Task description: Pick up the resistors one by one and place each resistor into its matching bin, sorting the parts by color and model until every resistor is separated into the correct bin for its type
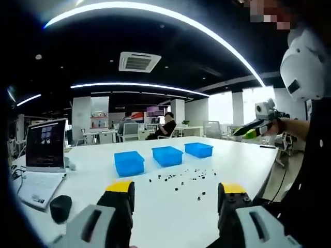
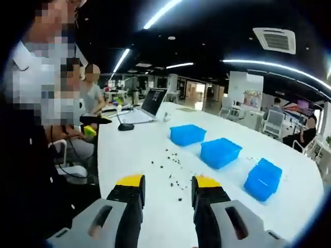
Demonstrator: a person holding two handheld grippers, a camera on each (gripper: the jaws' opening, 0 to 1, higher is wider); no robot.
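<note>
blue bins (image 1: 167, 155) behind scattered resistors (image 1: 182, 179) (both grippers gaping).

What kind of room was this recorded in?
Most likely an open-plan office: a long white table with an open laptop, desks and seated people beyond, a ceiling air-conditioning vent. Three blue bins and scattered small dark parts sit on the table.

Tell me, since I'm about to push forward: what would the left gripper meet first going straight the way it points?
Probably the scattered resistors on the white table, ahead of the open left gripper. Beyond them sits the middle blue bin. Depth is hard to judge in this fisheye view.
</note>
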